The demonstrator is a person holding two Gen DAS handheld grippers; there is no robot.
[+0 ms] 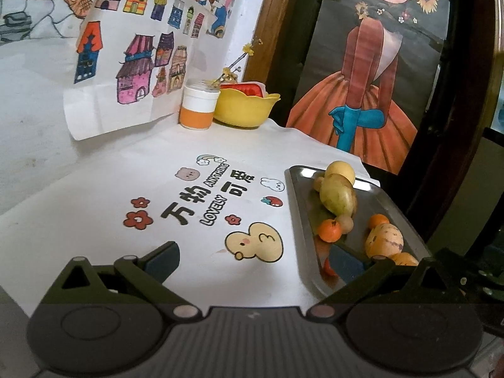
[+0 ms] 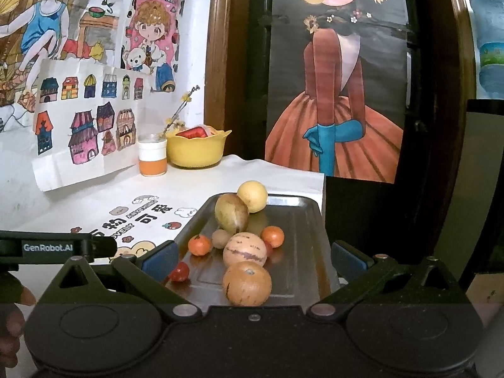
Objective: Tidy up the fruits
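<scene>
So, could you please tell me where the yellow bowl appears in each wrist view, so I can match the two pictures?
Left wrist view: the yellow bowl sits upper centre, at the table's far edge, right of the orange-and-white jar.
Right wrist view: the same bowl sits left of centre, mid-height, again right of the jar.
Shared landmark: the metal tray of fruit, nearer the camera.

I am looking at my left gripper (image 1: 255, 264): matte black linkage arms, round silver pivot pins, blue pads (image 1: 162, 263) at the tips, a ribbed grey plate behind the jaws. My right gripper (image 2: 253, 260) is matching it, and white "GenRobot.AI" lettering is showing on a black bar left of its jaws.
</scene>
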